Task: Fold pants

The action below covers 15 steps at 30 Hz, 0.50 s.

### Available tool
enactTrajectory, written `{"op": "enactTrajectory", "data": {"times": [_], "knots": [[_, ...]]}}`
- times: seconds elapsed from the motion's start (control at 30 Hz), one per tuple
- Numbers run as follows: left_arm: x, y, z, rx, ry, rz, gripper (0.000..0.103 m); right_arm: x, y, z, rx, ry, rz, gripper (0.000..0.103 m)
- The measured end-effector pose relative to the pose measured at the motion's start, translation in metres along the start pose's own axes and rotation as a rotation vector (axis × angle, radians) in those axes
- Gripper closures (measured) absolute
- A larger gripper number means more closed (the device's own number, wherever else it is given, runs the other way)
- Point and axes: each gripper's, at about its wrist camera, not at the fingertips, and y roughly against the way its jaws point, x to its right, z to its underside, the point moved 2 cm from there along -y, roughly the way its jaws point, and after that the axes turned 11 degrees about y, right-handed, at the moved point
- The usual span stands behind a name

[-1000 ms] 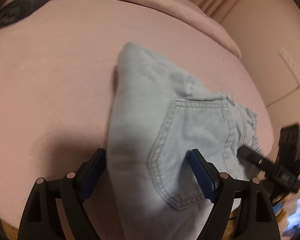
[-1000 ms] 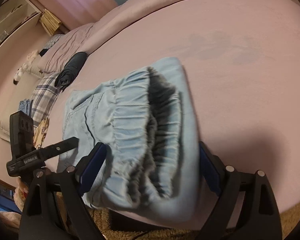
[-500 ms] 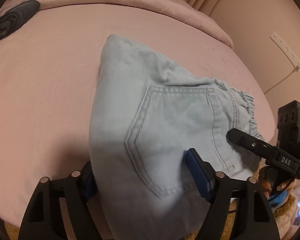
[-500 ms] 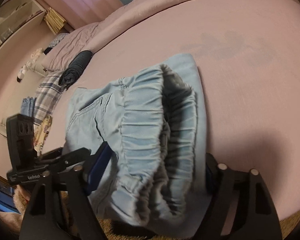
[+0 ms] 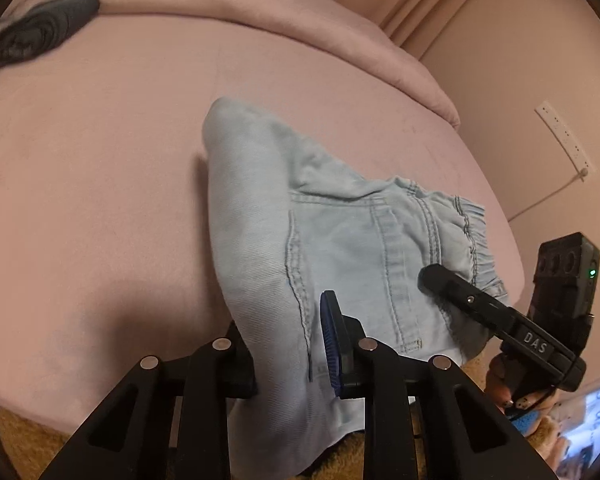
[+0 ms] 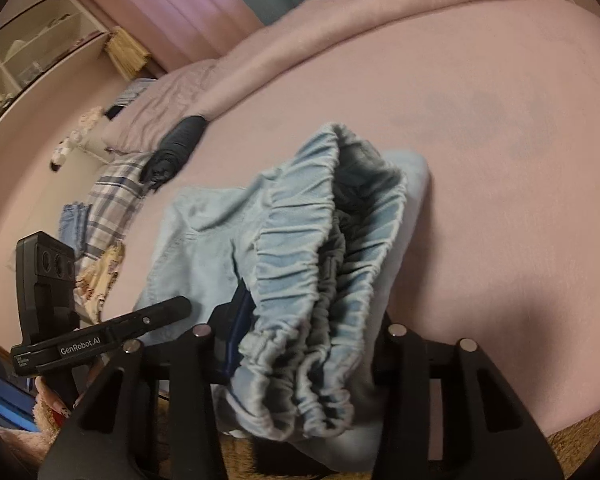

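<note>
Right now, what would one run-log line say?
left jaws: closing on folded light-blue denim pants | right jaws: closing on elastic waistband | pink bed

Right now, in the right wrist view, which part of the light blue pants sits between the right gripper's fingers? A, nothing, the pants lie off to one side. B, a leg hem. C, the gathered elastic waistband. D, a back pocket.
C: the right wrist view shows the ruched elastic waistband of the pants bunched between the closing jaws of the right gripper, with the opening of the waist facing the camera.
</note>
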Motion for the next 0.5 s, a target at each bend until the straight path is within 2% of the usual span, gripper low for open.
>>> {"op": "enactTrajectory", "data": {"times": [0.3,0.4,0.5], "knots": [[0.01,0.042,-0.037,0.13,-0.018,0.015,0.079,-0.037,0.011,-0.055,0.103,0.148,0.019,0.059],[0.011,0.043,-0.053,0.173,-0.018,0.004,0.079,-0.039,0.003,-0.073,0.124,0.171,0.027,0.059],[0.005,0.033,-0.068,0.179,0.008,-0.003,0.079,-0.033,-0.011,-0.082,0.109,0.145,0.036,0.058]]}}
